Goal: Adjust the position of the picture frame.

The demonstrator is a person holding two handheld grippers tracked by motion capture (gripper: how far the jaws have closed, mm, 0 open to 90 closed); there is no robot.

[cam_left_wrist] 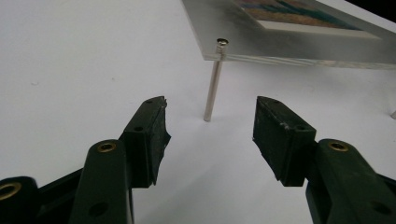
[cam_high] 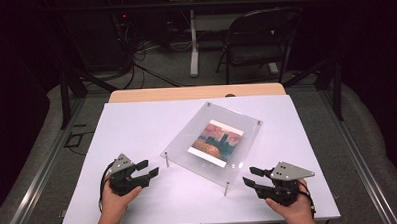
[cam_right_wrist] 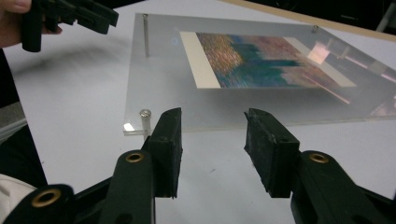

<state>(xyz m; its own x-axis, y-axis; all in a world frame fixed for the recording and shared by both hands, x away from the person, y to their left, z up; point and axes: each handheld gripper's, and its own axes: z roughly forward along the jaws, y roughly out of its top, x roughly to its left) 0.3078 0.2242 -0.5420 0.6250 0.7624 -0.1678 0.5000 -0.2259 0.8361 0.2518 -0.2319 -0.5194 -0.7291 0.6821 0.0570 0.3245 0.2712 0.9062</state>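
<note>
The clear frame point(cam_high: 212, 144) stands on thin metal legs in the middle of the white table point(cam_high: 137, 124). The left gripper point(cam_high: 147, 168), fingers released and empty, should center on the near-left leg point(cam_left_wrist: 212, 84) before it closes. The right gripper point(cam_high: 251, 175), also released and empty, aims at the near edge. The left gripper view shows the whole leg; the right gripper view shows the picture point(cam_right_wrist: 261, 58) clearly.

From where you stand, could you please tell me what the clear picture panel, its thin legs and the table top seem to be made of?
The clear rectangular picture panel looks like glossy acrylic, possibly glass: see-through, with reflections and a frosted edge. The thin silvery legs appear to be polished metal, given their shine. The white table top looks like matt laminate or painted board, with a pale wood edge at the back.
</note>
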